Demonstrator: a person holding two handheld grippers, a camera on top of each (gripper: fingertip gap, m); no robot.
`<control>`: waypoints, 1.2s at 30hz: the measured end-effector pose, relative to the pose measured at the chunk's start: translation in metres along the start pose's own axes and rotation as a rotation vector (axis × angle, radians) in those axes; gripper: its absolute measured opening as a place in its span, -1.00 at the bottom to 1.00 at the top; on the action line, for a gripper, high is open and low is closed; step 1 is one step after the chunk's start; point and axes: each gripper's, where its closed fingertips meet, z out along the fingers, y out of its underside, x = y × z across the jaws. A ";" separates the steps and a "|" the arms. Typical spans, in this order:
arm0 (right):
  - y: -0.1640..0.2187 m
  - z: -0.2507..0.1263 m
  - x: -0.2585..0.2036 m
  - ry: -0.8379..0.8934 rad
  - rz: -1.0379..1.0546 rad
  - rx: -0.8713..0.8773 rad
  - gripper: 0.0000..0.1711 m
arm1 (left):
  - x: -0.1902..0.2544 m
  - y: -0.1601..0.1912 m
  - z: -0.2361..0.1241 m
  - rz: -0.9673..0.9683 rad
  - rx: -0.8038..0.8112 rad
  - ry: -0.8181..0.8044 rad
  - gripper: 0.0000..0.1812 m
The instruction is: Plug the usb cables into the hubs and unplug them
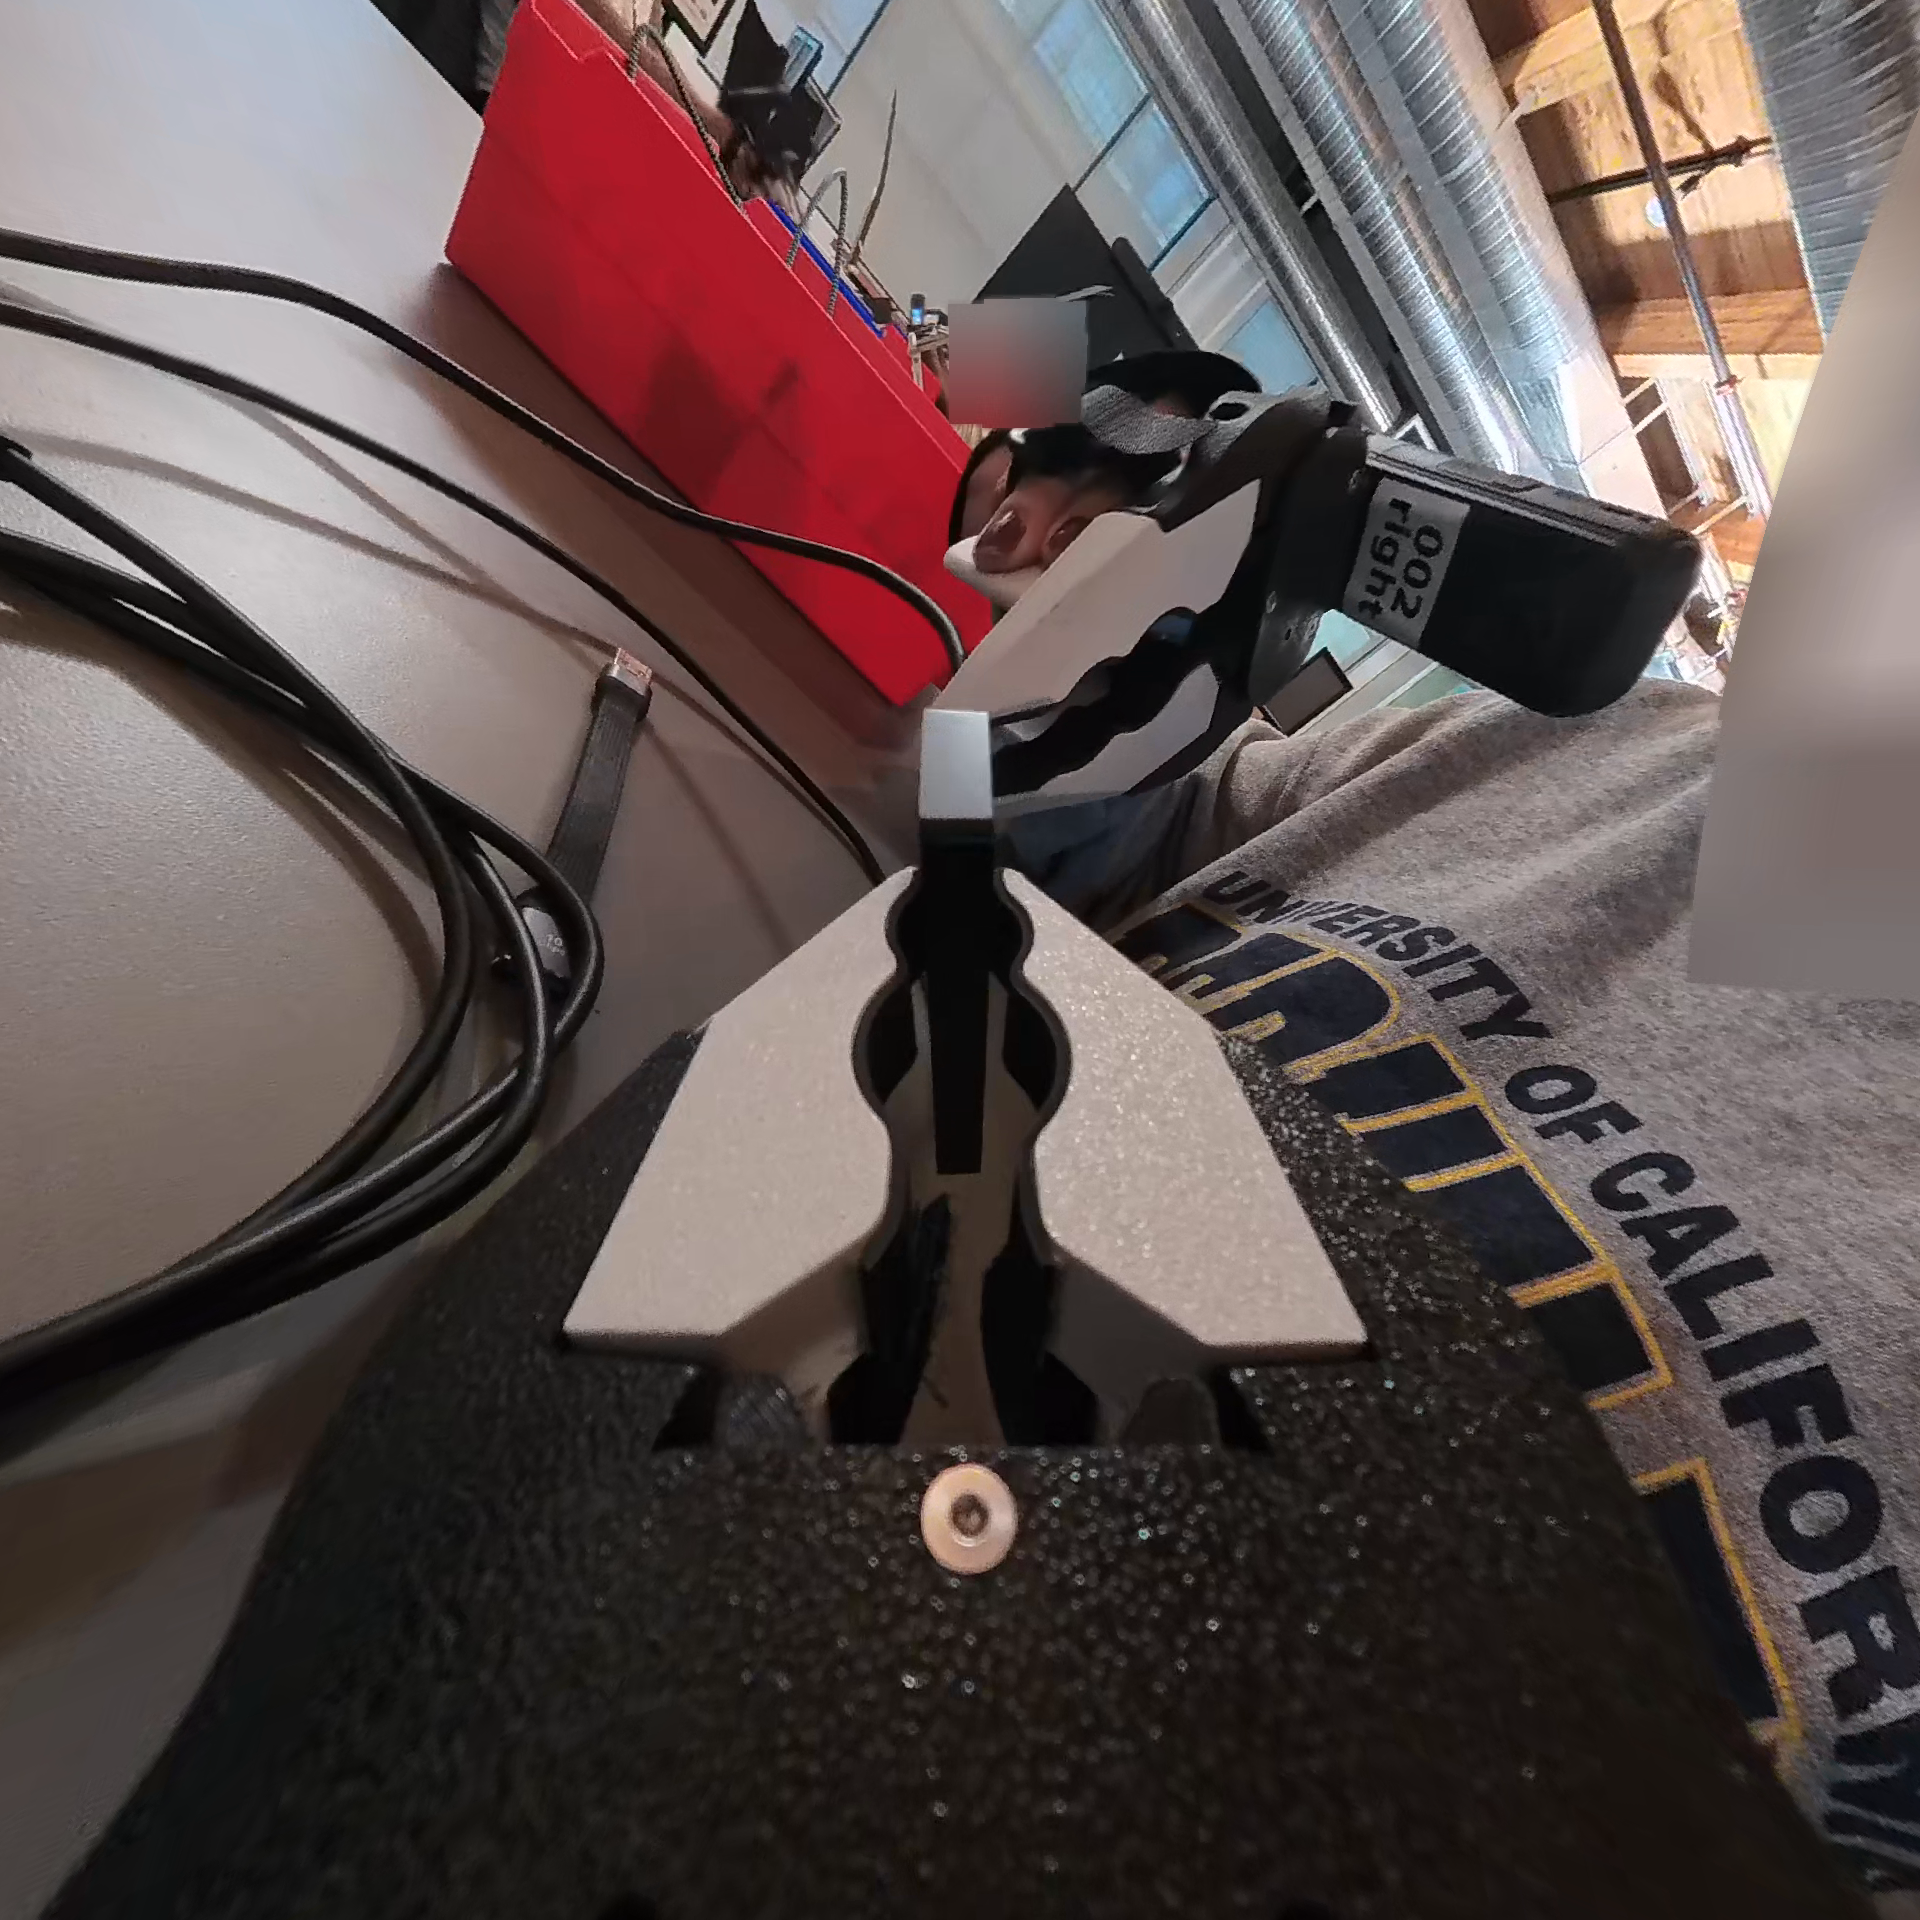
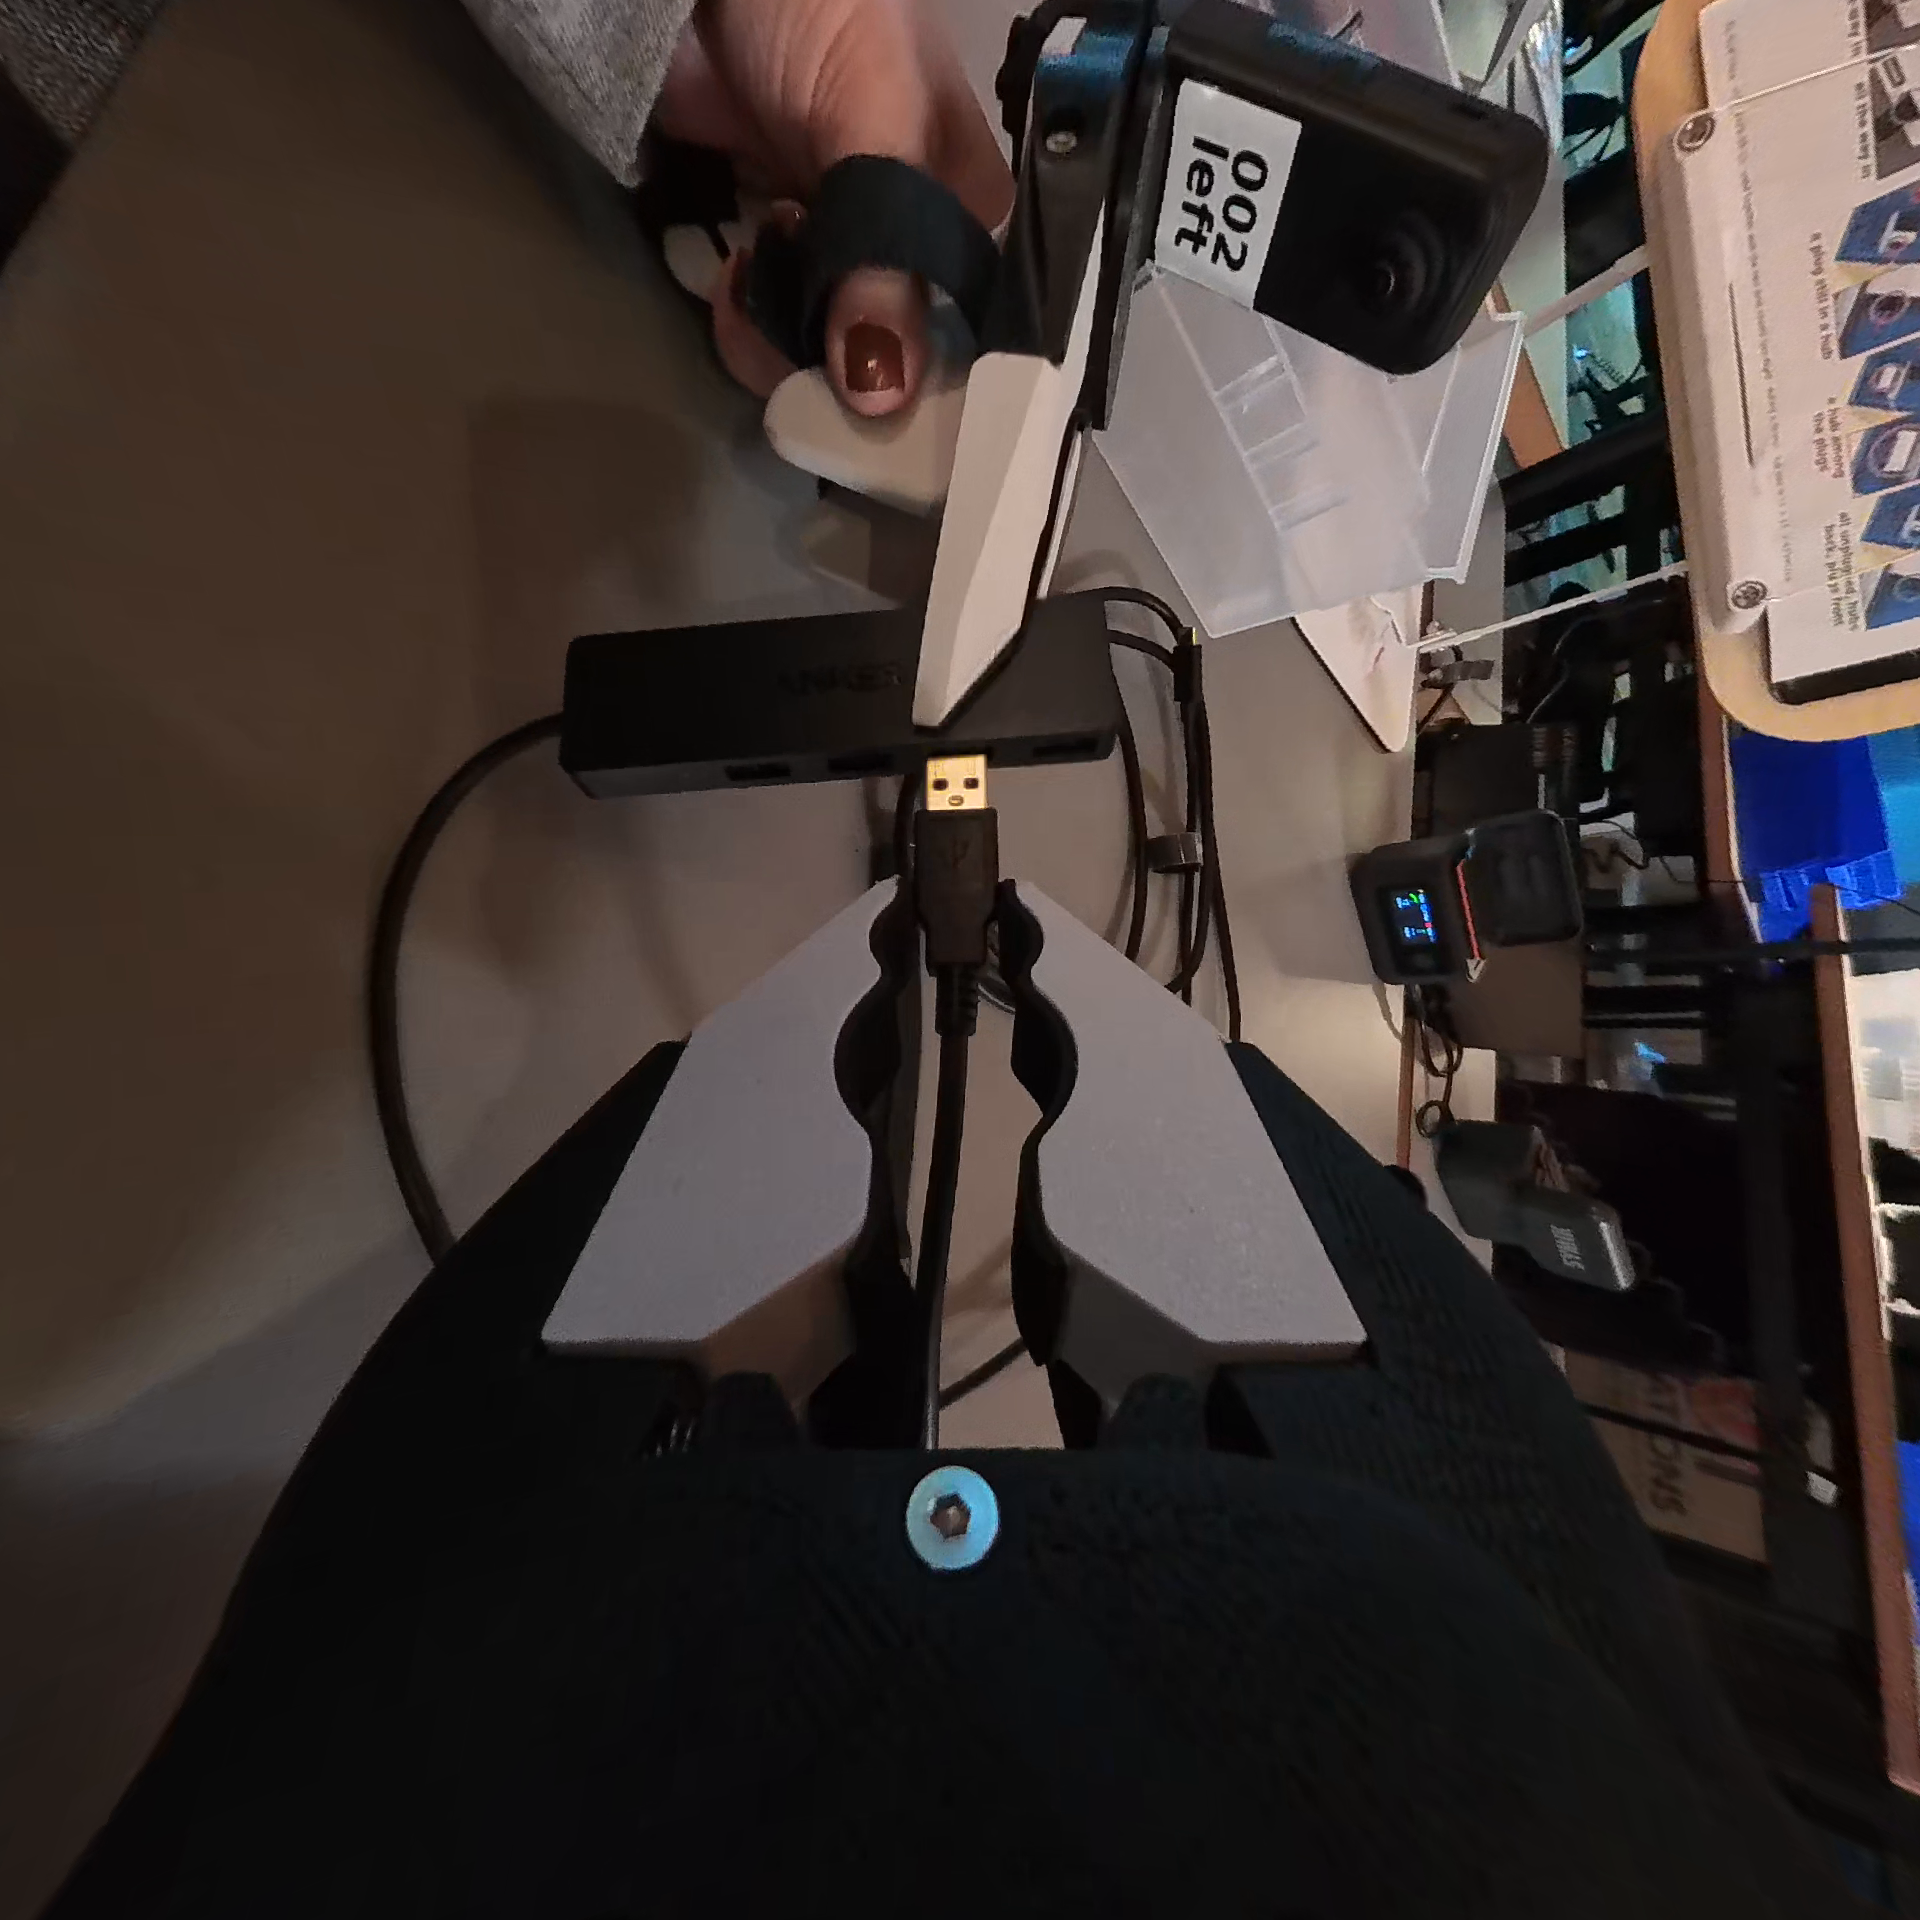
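Note:
My right gripper (image 2: 951,899) is shut on a black USB cable's plug (image 2: 958,883). The plug's gold metal tip (image 2: 956,784) points at the port side of a black hub (image 2: 748,686) and reaches its face; nearly all the metal still shows. My left gripper (image 2: 961,696) comes in from the far side and is shut on the hub's middle. In the left wrist view, the hub (image 1: 956,987) shows edge-on between the fingers of my left gripper (image 1: 956,883). The right gripper (image 1: 1101,665) faces it just beyond.
Loose black cables (image 1: 416,935) loop on the table to the left, beside a flat cable with a connector (image 1: 623,686) and a red bin (image 1: 707,343). A clear plastic stand (image 2: 1299,457) and a small device with a lit screen (image 2: 1455,904) sit beyond the hub. A person's grey sweatshirt (image 1: 1558,1039) is close by. Left and right tips are no more than a few centimetres apart.

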 end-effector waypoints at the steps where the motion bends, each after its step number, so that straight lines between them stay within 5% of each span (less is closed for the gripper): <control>1: 0.000 0.000 0.000 0.000 -0.002 0.000 -0.84 | 0.000 0.000 0.000 0.001 -0.001 0.001 -0.89; 36: 0.001 0.003 -0.009 -0.029 -0.048 -0.004 -0.83 | -0.003 0.010 0.005 0.025 -0.066 -0.029 -0.89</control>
